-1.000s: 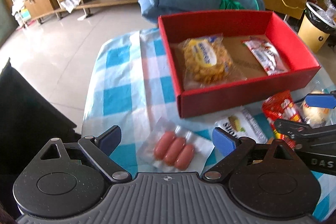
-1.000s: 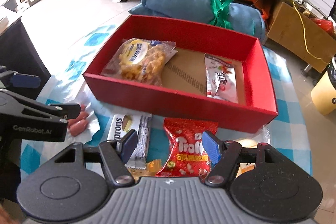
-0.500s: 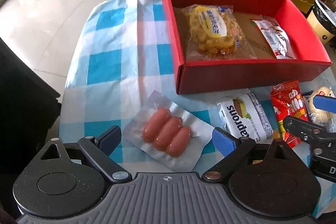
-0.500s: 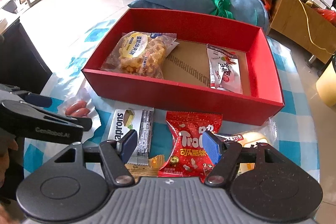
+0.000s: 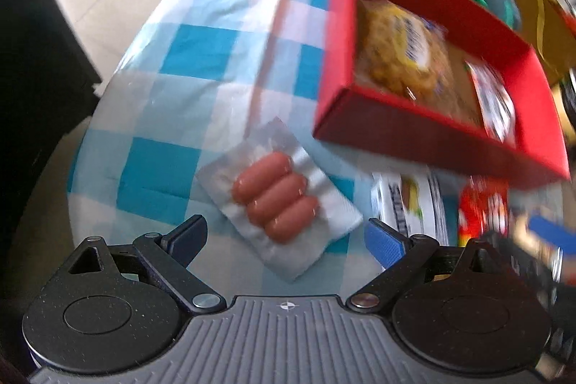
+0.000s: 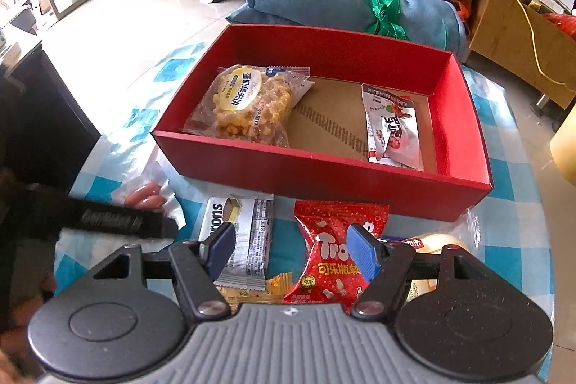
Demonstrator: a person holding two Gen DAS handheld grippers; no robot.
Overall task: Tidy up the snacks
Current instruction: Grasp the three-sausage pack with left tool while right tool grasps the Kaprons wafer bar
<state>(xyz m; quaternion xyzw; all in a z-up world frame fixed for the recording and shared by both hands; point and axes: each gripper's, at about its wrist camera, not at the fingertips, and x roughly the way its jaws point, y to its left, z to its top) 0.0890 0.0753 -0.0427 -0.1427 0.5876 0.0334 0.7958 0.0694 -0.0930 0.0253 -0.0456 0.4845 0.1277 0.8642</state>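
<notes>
Left wrist: left gripper (image 5: 286, 234) tilted steeply over sausage pack (image 5: 277, 195).

Both the left gripper (image 5: 284, 236) and right gripper (image 6: 289, 249) gape, angled downward.

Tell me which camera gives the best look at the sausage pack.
The left wrist view: the sausage pack lies whole and close, just ahead of the open left gripper, all three sausages visible despite some blur. The right wrist view shows only its far end, small at the left and partly hidden behind the left gripper's finger.
</notes>
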